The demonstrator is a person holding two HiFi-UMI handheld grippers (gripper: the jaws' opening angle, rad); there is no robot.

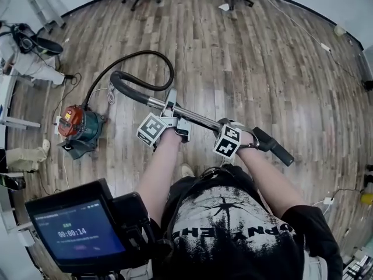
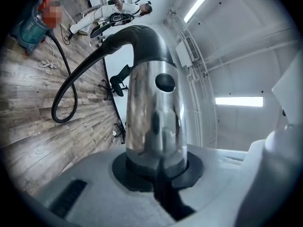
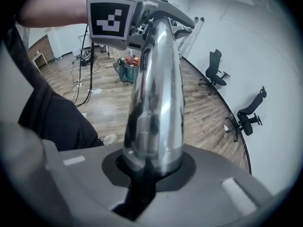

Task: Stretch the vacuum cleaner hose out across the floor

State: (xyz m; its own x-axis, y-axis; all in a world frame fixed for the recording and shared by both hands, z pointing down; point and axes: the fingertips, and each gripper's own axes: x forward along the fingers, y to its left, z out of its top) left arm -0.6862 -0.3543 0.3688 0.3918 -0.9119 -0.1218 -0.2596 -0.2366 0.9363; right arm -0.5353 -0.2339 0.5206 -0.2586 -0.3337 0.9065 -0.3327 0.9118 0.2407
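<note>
Clamped the chrome wand in left gripper and right gripper, jaws narrowed tight onto it. Held it above the floor, black hose looped beside the vacuum cleaner.

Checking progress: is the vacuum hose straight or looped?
Looped. The hose arcs from the vacuum round to the metal tube; the left gripper view shows the same loop.

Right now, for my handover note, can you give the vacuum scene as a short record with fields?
wand: chrome, gripped in two places
left tool: shut on wand, nearer the hose
right tool: shut on wand, farther along
hose: black, curled in a loop, not stretched
canister: red and teal, on wood floor
</note>
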